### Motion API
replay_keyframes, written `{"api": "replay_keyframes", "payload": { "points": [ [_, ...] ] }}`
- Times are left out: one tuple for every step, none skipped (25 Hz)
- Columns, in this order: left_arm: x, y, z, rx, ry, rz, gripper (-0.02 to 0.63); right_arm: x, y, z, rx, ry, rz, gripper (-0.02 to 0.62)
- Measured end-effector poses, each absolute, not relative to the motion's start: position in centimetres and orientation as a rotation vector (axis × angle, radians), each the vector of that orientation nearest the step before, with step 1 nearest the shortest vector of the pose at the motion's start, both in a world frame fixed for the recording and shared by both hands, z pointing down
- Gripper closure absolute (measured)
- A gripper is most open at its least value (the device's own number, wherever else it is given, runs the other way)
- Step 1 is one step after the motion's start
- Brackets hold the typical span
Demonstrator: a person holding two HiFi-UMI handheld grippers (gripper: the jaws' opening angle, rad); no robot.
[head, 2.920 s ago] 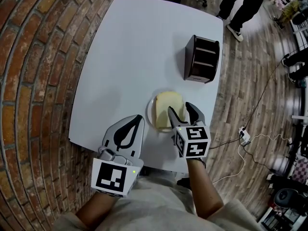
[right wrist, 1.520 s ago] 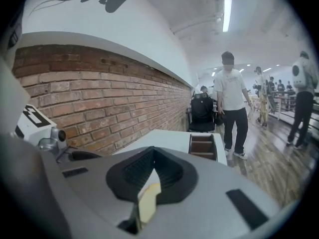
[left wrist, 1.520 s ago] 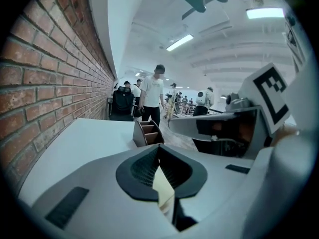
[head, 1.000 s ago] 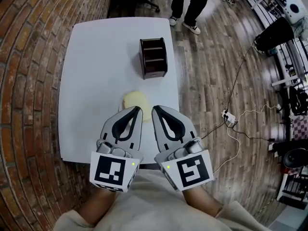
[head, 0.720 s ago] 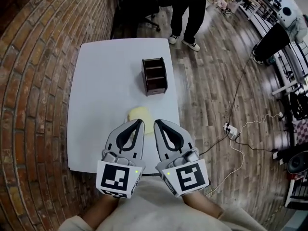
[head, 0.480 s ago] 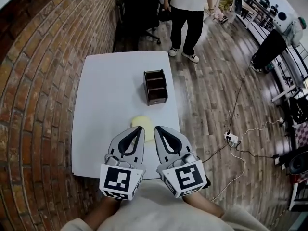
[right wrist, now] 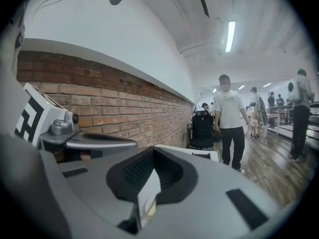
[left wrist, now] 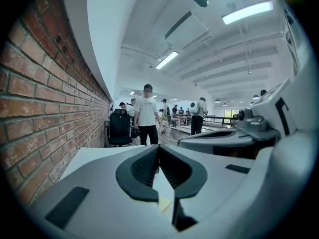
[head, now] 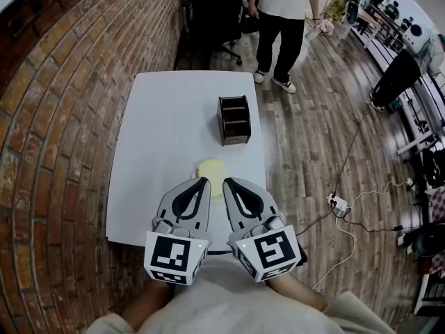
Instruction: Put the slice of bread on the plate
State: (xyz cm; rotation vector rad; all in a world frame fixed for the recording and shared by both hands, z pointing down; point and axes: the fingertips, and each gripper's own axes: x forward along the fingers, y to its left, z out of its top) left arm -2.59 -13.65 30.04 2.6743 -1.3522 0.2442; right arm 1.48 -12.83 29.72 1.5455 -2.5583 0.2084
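Note:
A pale yellow slice of bread (head: 211, 170) lies on the white table (head: 167, 138) near its front right; the white plate under it hardly stands out from the tabletop. Just in front of it, my left gripper (head: 201, 182) and right gripper (head: 228, 183) are side by side, both shut and empty, tips pointing at the bread without touching it. In the left gripper view the left gripper's (left wrist: 158, 149) jaws are together. The right gripper (right wrist: 154, 152) is likewise shut in the right gripper view. A sliver of bread (left wrist: 164, 203) shows under the jaws.
A dark wooden rack (head: 235, 120) stands on the table behind the bread. A brick wall (head: 62, 117) runs along the left. Beyond the table are a person (head: 285, 9) and a black chair (head: 215, 12). A power strip (head: 338, 202) and cables lie on the floor to the right.
The right gripper has left the bread and come back beside the left one. Both grippers have drawn back and risen a little, and the view has pulled away from the table.

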Motion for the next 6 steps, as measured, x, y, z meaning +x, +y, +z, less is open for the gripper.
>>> {"api": "replay_keyframes", "payload": {
  "points": [
    [-2.67,-13.53,30.10,2.668,-1.360,0.242,0.597,1.48,-12.69,29.76,1.541,-2.561,0.209,0.589],
    [-2.74,-13.39,30.20,2.663,-1.366,0.241,0.597,1.48,-12.55,29.80,1.537,-2.564,0.208,0.589],
    [-2.76,-13.26,30.32,2.659,-1.369,0.241,0.597,1.48,-12.43,29.83,1.534,-2.566,0.207,0.589],
    [-2.74,-13.13,30.45,2.657,-1.371,0.241,0.597,1.50,-12.31,29.87,1.532,-2.567,0.205,0.589],
    [-2.68,-12.99,30.57,2.655,-1.373,0.241,0.597,1.54,-12.20,29.91,1.529,-2.568,0.202,0.589],
    [-2.61,-12.86,30.69,2.655,-1.373,0.241,0.597,1.59,-12.09,29.95,1.527,-2.569,0.200,0.589]
  ]
}}
